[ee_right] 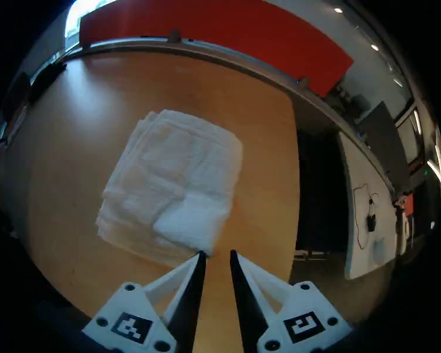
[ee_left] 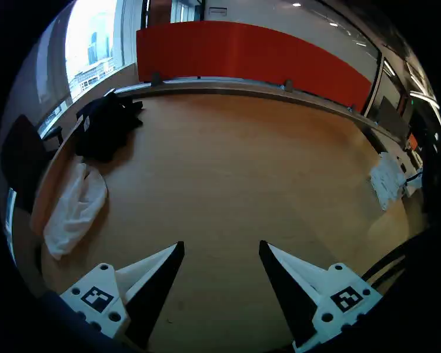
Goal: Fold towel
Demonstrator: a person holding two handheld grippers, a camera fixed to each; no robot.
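Right gripper view: towel lies on the wooden table. It is white and folded into a thick, roughly square pad of several layers, with stacked edges showing along its left and near sides. Its near corner sits just ahead of the right gripper. The fingers are narrow with a slim gap between them, hold nothing, and are not touching the cloth as far as can be seen.

Left gripper view: left gripper is spread wide over bare tabletop and is empty. A black bundle sits at the far left corner and a crumpled white cloth near the left edge. A red partition stands behind the table. A pale folded item lies at the right edge; cannot tell whether it is the same towel.

Judgement: the fold looks largely done.

Handling, judged:
- The towel looks like terry: soft, light and limp, with no stiffness to push against.
- It is neither fragile nor slippery, and the nap should give the pads grip.
- The layers may slide and fan apart if only the top one is pinched.

Where to hold: at a corner or along the stacked edge, with the jaws opened enough to take every layer and coming in low from the side. For a further fold, take one near corner per gripper. The risk is catching only the upper layers, which would open the pad.
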